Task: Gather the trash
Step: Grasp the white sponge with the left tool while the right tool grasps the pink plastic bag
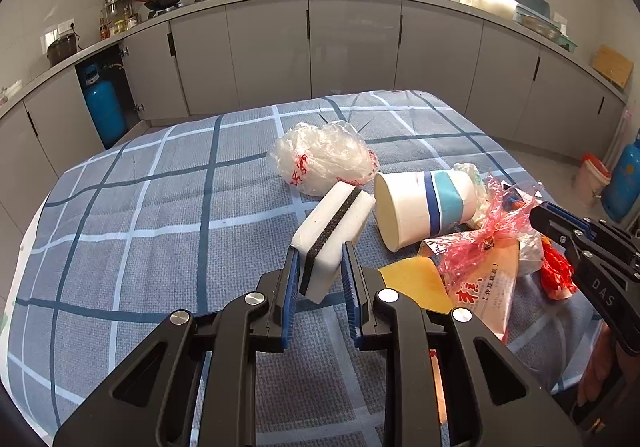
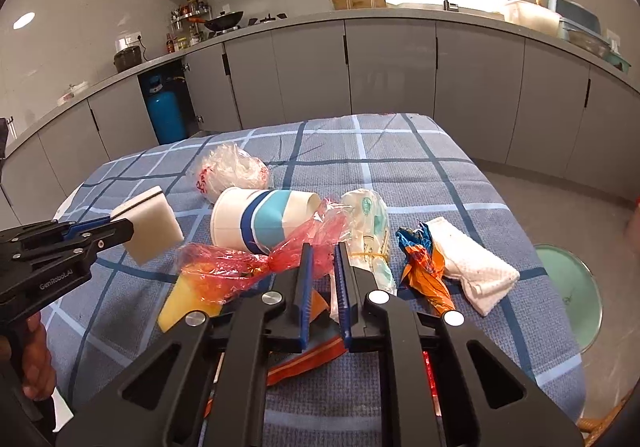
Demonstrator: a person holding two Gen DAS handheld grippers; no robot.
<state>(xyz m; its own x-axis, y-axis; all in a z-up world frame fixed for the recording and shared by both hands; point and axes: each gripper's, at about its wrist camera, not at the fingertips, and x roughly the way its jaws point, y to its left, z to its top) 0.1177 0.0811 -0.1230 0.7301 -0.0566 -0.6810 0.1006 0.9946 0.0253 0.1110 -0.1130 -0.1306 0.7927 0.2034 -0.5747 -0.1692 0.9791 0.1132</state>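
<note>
My left gripper (image 1: 320,251) is shut on a white sponge (image 1: 336,219) with a black stripe and holds it tilted above the checked tablecloth (image 1: 140,227). From the right wrist view the sponge (image 2: 154,227) and left gripper (image 2: 120,229) show at the left. My right gripper (image 2: 324,249) is shut on the crumpled red plastic wrapper (image 2: 240,267), its jaws almost together. Its tip (image 1: 538,213) meets that red wrapper (image 1: 480,231) in the left wrist view. A paper cup (image 2: 264,221) with blue bands lies on its side behind the wrapper.
A clear plastic bag (image 2: 232,171) lies farther back. A green-printed packet (image 2: 368,231), an orange-blue wrapper (image 2: 424,267) and a white cloth (image 2: 472,267) lie to the right. A yellow pad (image 1: 412,283) and printed snack packet (image 1: 484,295) lie nearby. A green round thing (image 2: 568,287) stands off the table's right edge.
</note>
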